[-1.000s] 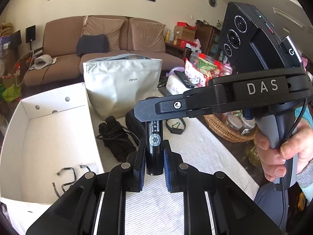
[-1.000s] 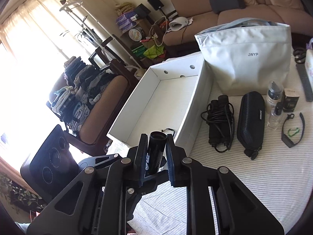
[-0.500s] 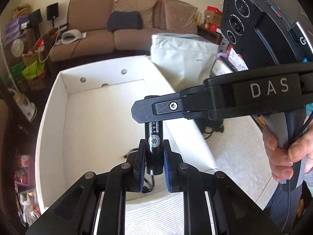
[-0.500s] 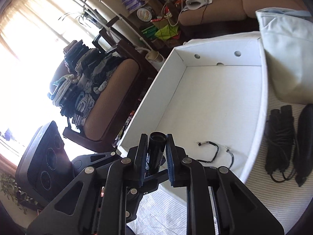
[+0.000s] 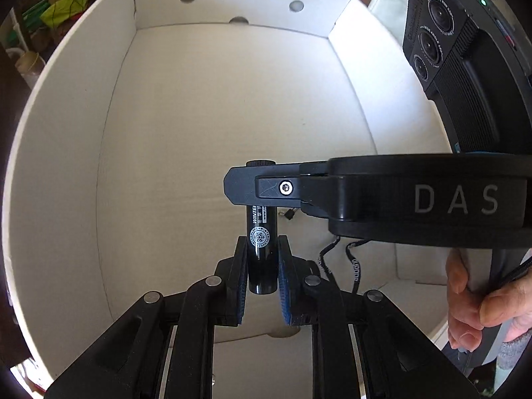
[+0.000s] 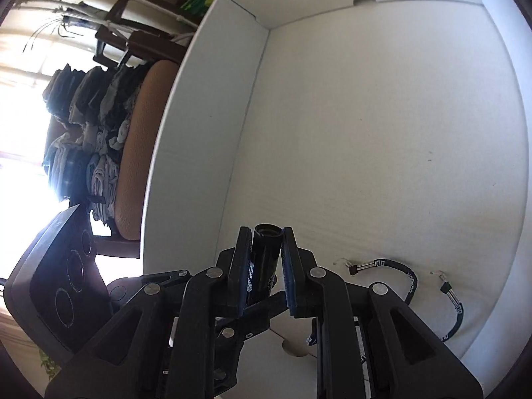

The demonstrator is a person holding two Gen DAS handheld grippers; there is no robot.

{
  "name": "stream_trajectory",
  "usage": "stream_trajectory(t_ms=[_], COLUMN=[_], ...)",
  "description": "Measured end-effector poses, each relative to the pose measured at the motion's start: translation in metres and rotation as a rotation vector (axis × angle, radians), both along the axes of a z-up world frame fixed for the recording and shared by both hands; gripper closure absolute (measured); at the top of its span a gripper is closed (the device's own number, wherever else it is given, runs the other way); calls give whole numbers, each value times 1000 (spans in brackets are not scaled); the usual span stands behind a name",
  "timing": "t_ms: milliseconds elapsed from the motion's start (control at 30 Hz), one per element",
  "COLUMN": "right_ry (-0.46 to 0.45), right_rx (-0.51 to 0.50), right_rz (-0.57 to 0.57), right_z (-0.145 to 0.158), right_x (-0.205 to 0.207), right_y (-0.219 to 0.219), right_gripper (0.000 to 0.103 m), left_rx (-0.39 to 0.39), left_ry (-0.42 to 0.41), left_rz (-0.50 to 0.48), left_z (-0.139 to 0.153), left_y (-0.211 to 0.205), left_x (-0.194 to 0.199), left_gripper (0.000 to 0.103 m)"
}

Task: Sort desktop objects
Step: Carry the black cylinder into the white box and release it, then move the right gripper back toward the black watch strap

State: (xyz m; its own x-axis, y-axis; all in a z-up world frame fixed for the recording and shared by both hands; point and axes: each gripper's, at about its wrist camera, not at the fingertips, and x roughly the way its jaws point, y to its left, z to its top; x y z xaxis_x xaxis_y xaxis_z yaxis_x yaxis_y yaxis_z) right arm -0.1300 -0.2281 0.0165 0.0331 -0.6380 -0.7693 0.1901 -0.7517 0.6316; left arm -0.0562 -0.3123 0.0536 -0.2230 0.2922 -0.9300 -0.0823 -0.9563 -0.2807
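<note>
A black cylindrical bottle with white print is held by both grippers at once. My left gripper is shut on its lower end. My right gripper crosses from the right and is shut on its upper part, just under the cap. In the right wrist view the bottle stands between the right gripper's blue pads, with the left gripper's finger below. The bottle hangs inside the white cardboard box, above its floor near the front. A black cord lies on that floor.
The box's walls rise all around, with round holes in the far one. The cord lies at the front right of the floor. A hand grips the right handle. Outside the box's left wall stands a chair piled with folded clothes.
Both grippers carried the bottle leftward from above the striped cloth and down into the white box, tipping downward. The bag, cable bundle and case have left view. Both grips stayed shut.
</note>
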Motion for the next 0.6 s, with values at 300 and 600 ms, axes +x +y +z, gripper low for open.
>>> stream_trajectory(t_ms=[300, 600], right_ry=[-47, -9], right_rx=[94, 138], right_rz=[-3, -5], right_z=[-32, -22], right_x=[1, 1], right_y=[1, 1], right_gripper=[86, 83], left_rx=[-122, -95], left_ry=[-61, -31], left_rz=[-20, 30], left_z=[-12, 12], left_y=[21, 3], left_x=[-6, 6], left_gripper=[86, 83])
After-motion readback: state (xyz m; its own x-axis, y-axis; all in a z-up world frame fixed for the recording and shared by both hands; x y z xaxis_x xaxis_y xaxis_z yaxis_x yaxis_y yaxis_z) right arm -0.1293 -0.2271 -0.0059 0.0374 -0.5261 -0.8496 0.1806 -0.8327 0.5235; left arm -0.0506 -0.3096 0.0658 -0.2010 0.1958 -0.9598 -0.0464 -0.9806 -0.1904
